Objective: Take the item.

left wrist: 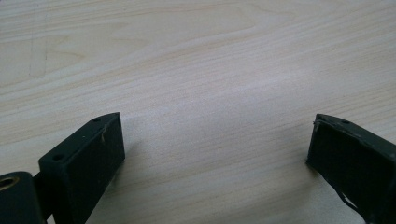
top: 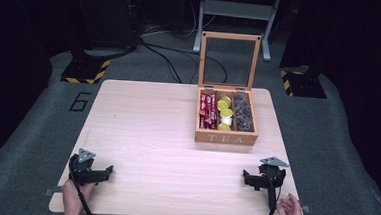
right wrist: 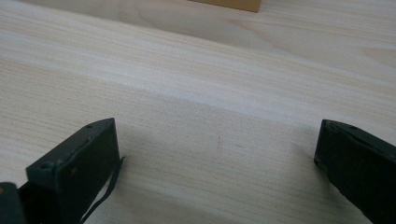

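Well: tea box [top: 226, 123] sat right of centre on desk [top: 141, 134], lid upright, three compartments full. Judged stiff wood, moderately heavy; hinged lid's top rim looked best hold. Your left tool [top: 105, 173] and right tool [top: 247, 178] rested near front edge, both gaping, holding nothing. Wide bare room between; desk edges close behind you.

Left tongs [top: 108, 171] gaping, right tongs [top: 245, 177] gaping
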`<state>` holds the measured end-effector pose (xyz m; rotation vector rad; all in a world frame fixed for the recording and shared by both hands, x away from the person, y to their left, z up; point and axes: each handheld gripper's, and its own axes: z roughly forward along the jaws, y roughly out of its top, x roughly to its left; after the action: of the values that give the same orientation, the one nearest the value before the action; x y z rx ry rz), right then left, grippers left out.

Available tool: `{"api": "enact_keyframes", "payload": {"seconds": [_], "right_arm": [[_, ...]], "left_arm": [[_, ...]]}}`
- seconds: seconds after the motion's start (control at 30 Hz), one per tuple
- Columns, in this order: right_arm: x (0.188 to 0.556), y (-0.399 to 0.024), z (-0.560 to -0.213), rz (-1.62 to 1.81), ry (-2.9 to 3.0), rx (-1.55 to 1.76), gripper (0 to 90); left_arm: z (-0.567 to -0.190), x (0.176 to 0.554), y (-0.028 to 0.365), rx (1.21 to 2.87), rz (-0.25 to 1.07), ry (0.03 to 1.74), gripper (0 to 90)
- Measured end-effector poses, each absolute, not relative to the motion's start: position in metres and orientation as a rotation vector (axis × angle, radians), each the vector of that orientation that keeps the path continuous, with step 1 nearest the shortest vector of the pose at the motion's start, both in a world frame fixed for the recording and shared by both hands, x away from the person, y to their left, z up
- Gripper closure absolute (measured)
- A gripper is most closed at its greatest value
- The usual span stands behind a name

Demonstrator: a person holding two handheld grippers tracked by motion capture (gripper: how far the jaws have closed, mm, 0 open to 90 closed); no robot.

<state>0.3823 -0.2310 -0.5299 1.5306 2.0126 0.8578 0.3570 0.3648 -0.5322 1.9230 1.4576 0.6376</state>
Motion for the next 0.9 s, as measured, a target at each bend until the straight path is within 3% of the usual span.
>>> {"api": "enact_keyframes", "payload": {"seconds": [0.9], "right_arm": [[0.3842, -0.2350, -0.5298, 0.879, 2.066, 1.475, 0.0]], "left_arm": [[-0.5301, 0.3623, 0.3616, 1.942, 0.606, 1.475, 0.1]]}}
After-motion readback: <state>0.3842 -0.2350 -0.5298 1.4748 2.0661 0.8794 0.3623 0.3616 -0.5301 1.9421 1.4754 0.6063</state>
